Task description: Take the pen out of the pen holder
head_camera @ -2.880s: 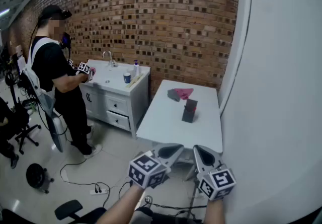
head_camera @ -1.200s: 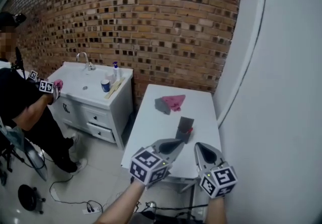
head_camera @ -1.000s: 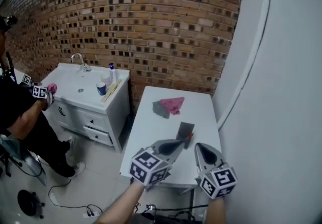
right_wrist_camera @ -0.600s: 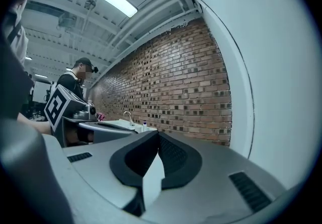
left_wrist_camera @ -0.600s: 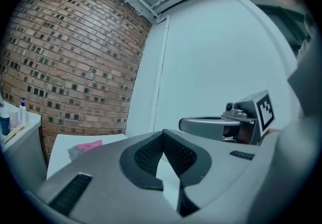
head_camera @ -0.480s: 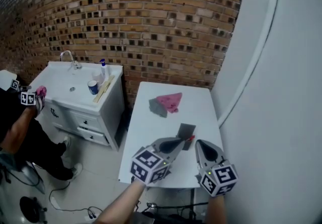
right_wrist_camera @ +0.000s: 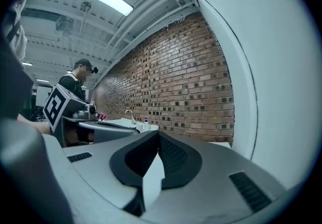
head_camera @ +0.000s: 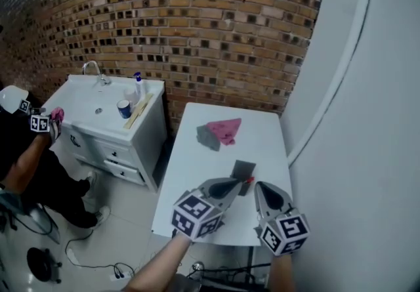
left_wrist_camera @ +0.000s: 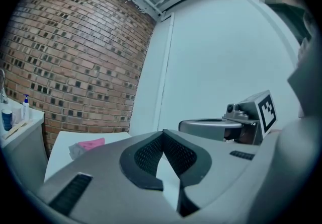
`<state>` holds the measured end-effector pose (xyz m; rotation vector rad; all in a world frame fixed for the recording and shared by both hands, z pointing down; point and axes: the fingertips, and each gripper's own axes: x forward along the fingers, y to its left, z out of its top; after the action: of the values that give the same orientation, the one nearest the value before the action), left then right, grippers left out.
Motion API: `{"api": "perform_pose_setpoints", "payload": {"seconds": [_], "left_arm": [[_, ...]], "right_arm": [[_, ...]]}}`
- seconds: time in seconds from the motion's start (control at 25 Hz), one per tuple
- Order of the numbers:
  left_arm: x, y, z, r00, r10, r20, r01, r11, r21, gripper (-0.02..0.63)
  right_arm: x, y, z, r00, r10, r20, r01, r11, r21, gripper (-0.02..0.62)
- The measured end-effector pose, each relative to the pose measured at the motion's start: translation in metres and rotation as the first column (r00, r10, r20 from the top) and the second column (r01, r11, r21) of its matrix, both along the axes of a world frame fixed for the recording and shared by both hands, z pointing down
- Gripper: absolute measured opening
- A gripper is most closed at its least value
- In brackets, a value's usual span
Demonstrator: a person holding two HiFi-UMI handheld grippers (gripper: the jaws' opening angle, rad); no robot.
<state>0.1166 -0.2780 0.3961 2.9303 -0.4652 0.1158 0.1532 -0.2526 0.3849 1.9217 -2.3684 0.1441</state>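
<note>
Brick-wall room: white tabletop set against it.
Left hand-held gripper: jaws pressed together, empty, tip just short of the pen holder; approach step, I judge.
Right hand-held gripper: likewise closed, empty, near the pen holder's right.
pen holder: dark, upright, mid-tabletop.
pen: small red end at the pen holder's near edge, not yet out; next, spread jaws, pinch it, lift straight.

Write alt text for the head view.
The left gripper and right gripper, both shut and empty, hover over the near end of a white table, pointing at a dark pen holder with a red pen. Beyond lie a pink cloth and a grey item; a sink cabinet stands left, by a brick wall.
</note>
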Motion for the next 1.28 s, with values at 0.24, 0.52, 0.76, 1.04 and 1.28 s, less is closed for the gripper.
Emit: {"api": "perform_pose_setpoints", "payload": {"seconds": [0.24, 0.52, 0.76, 1.04, 1.28], "left_arm": [[0.008, 0.004, 0.004, 1.0, -0.027, 0.014, 0.027, 1.0, 0.005, 0.003], [0.02, 0.005, 0.009, 0.999, -0.046, 0.028, 0.046, 0.999, 0.003, 0.003], [0.027, 0.0, 0.015, 0.997, -0.069, 0.041, 0.069, 0.998, 0.003, 0.003], [0.036, -0.01, 0.04, 0.989, -0.124, 0.081, 0.123, 0.992, 0.024, 0.002], [0.05, -0.02, 0.072, 0.98, -0.152, 0.13, 0.148, 0.988, 0.039, 0.002]], "right_arm": [[0.01, 0.005, 0.0, 1.0, -0.003, 0.015, 0.003, 1.0, 0.005, 0.002], [0.023, 0.005, 0.004, 0.999, -0.024, 0.031, 0.024, 1.0, 0.016, 0.002], [0.034, 0.001, 0.007, 0.999, -0.021, 0.037, 0.021, 1.0, 0.01, 0.002], [0.044, -0.007, 0.017, 0.999, -0.022, 0.037, 0.022, 1.0, -0.007, 0.002], [0.051, -0.01, 0.027, 0.999, -0.004, 0.046, 0.006, 0.999, -0.036, 0.002]]}}
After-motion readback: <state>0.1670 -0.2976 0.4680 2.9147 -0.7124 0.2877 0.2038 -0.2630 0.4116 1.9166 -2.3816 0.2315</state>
